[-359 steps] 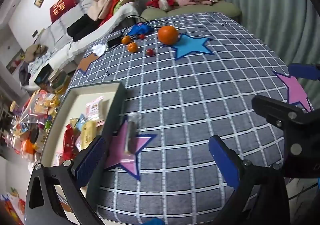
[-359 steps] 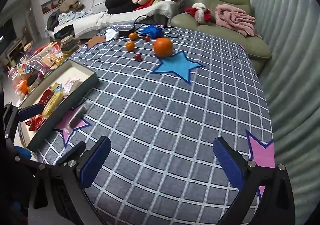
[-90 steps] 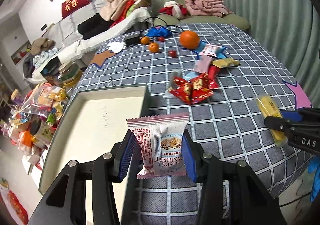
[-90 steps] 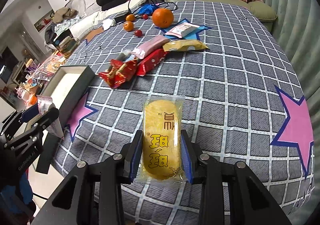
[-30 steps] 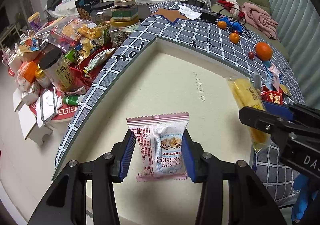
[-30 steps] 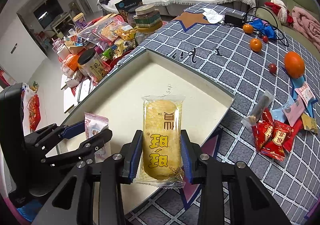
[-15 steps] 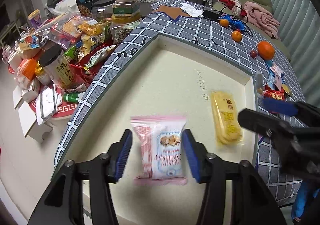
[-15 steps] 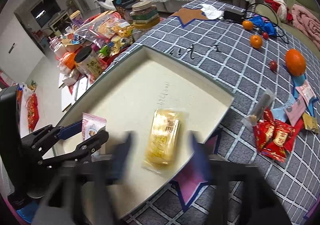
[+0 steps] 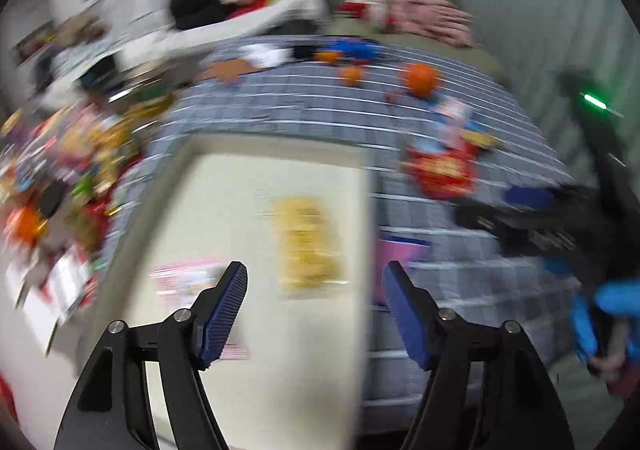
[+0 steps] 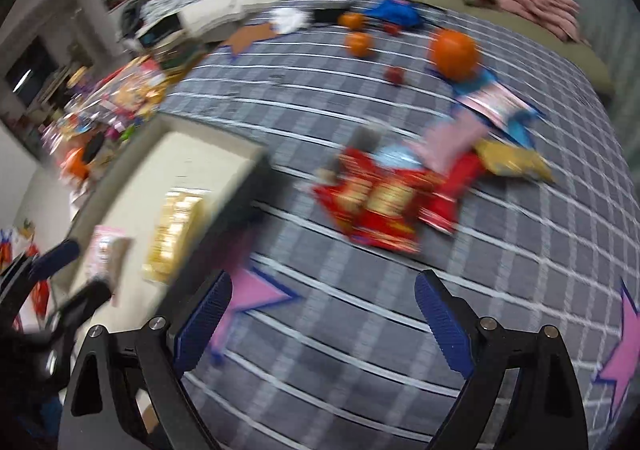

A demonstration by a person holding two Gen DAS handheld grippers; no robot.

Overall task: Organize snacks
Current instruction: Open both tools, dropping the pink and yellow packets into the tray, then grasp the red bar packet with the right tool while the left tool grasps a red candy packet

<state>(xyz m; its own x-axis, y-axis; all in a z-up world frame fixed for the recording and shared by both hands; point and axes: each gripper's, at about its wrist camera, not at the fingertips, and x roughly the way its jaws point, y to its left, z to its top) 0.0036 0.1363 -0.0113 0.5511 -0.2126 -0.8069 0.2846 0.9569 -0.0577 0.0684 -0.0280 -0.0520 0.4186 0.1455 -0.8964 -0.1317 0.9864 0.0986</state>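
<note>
Checked tablecloth (image 10: pixel 400 330) w/ tray (image 9: pixel 280 153), snack pile (image 10: pixel 384 201), oranges (image 10: pixel 454 53).

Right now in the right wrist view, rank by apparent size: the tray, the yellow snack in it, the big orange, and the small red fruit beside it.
1. Tray, largest.
2. Yellow snack.
3. Big orange, though it sits farther from the camera, so its place after the snack is unsure.
4. Small red fruit, smallest.

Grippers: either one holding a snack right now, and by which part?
Nothing is held. Left gripper and right gripper are both open and empty; the yellow packet and pink packet lie in the tray.
</note>
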